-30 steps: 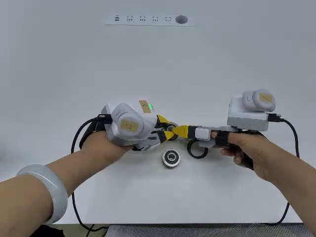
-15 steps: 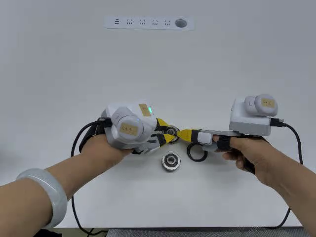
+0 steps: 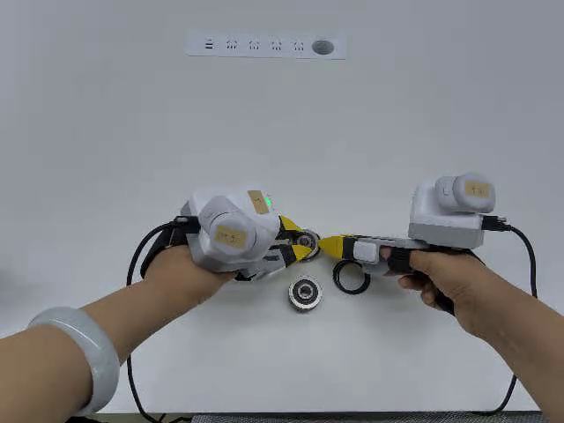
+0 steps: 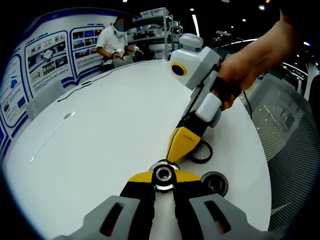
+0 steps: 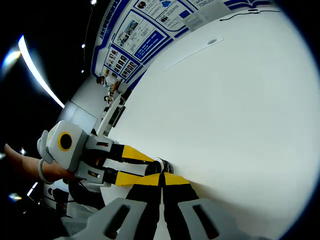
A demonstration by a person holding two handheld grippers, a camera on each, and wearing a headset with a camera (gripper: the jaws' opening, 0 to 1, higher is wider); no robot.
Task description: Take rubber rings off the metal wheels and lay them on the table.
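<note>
Left gripper (image 3: 296,238) jaws clamp a metal wheel (image 4: 163,175) just above the bench (image 3: 282,132), near the middle of its front edge. Right gripper (image 3: 331,245) jaws are pressed together, tips at that wheel's rim; whether rubber is caught between them cannot be told. One rubber ring (image 3: 352,277) lies freed beside a bare wheel (image 3: 305,293). Judged: one ring done, this one pending.

White left tongs (image 3: 302,245) and right tongs (image 3: 330,245), yellow-tipped, black-cabled; pale bangle (image 3: 75,352) on wrist.

Black rubber ring (image 3: 337,282) flat, metal wheel (image 3: 305,293) beside it, second wheel (image 3: 307,240) gripped
</note>
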